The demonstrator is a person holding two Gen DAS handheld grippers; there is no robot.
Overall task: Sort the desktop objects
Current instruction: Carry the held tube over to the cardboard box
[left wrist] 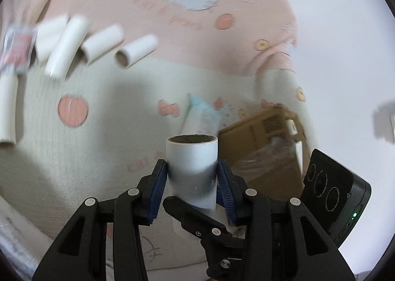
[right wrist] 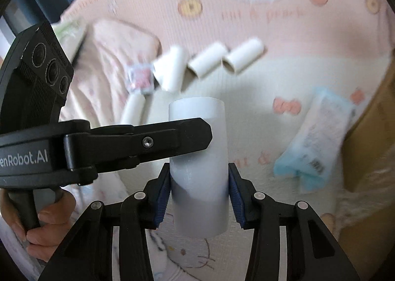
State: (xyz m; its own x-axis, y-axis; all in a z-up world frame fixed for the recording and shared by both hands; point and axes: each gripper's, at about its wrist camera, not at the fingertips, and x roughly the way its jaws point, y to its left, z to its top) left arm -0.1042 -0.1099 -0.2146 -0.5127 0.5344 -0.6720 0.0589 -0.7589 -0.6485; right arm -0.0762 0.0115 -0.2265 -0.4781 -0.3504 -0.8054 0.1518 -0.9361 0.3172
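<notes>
A white cardboard tube (left wrist: 192,155) stands upright between the blue pads of my left gripper (left wrist: 192,175), which is shut on its sides. The same tube (right wrist: 197,113) sits between the pads of my right gripper (right wrist: 198,182), and both pads press on it. One black finger of the right gripper (left wrist: 192,214) crosses the tube low in the left wrist view. A finger of the left gripper (right wrist: 172,138) crosses it in the right wrist view. Several more white tubes (left wrist: 103,44) lie in a row on the pink cartoon sheet (left wrist: 197,39).
A small red and white packet (right wrist: 139,78) lies beside the row of tubes. A blue and white tissue pack (right wrist: 318,138) rests to the right, next to a brown cardboard box (left wrist: 261,147). A hand (right wrist: 44,219) holds the left gripper's handle.
</notes>
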